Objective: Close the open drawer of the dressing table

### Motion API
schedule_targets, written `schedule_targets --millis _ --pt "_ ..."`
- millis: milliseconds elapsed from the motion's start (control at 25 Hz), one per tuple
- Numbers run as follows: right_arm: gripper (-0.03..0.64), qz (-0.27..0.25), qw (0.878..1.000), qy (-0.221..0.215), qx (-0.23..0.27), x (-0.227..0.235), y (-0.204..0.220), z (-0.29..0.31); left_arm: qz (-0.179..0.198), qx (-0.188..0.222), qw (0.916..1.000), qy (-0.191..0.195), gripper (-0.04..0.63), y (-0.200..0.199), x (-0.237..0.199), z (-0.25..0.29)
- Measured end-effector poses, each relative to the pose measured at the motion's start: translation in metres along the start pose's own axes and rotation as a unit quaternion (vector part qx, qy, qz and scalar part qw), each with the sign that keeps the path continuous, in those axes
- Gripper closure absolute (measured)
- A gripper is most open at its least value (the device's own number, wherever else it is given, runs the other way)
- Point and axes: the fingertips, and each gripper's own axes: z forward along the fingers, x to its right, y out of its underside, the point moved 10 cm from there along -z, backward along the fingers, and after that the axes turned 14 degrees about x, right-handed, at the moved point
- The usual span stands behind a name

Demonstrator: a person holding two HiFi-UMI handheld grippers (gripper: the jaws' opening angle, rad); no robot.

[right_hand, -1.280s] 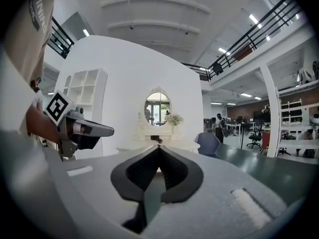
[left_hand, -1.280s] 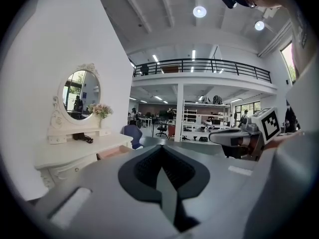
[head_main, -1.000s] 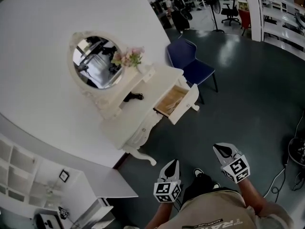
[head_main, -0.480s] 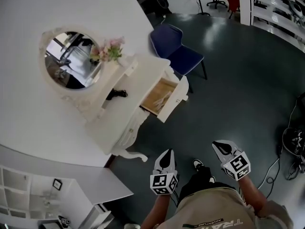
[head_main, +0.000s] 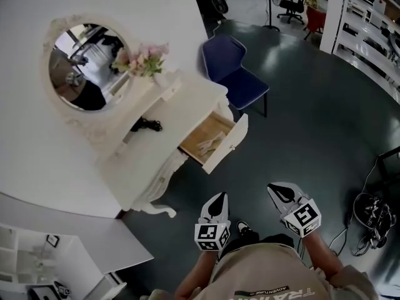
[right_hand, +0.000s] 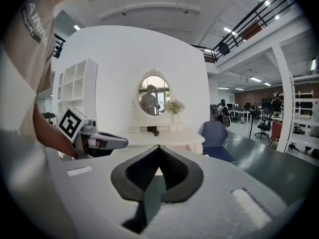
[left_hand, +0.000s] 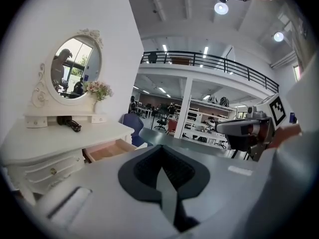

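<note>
The white dressing table (head_main: 169,114) stands against the wall at the left, and its drawer (head_main: 214,140) is pulled out toward the floor, with pale items inside. The drawer (left_hand: 106,150) also shows open in the left gripper view. My left gripper (head_main: 218,200) and right gripper (head_main: 279,190) hang side by side over the dark floor, well short of the drawer front. Both are shut and hold nothing. In the right gripper view the table (right_hand: 167,135) is ahead past my right gripper (right_hand: 158,151), with the left gripper (right_hand: 95,141) at the left. My left gripper (left_hand: 162,153) points right of the table.
An oval mirror (head_main: 81,64) and pink flowers (head_main: 145,60) sit on the table top with a small black object (head_main: 145,125). A blue chair (head_main: 236,74) stands just beyond the drawer. Cables (head_main: 370,211) lie on the floor at the right. White shelving (head_main: 44,261) is at lower left.
The dressing table and its drawer have grown nearer and larger in the head view. Both grippers sit a little higher in that view and stay shut. The drawer stays open.
</note>
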Motion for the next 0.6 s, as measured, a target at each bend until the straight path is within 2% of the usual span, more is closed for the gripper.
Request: schedule_targets --millis 160,320,520,600 --pt "0.614 0.008 1.0 0.008 -0.012 0.009 -0.005 0.019 -0.014 0.008 0.9999 -0.002 0.577 -0.001 -0.01 0.016" --pt "0.614 0.006 1.0 -0.008 -0.025 0.012 -0.011 0.04 -0.017 0.013 0.9997 -0.014 0.577 -0.002 -0.025 0.019" --pt "0.614 0.003 0.999 -0.023 -0.027 0.019 -0.017 0.064 -0.058 0.026 0.9977 -0.025 0.577 0.008 -0.04 0.024" --pt "0.614 0.004 0.999 -0.026 -0.027 0.024 -0.016 0.072 -0.059 0.023 0.9975 -0.03 0.577 0.011 -0.045 0.028"
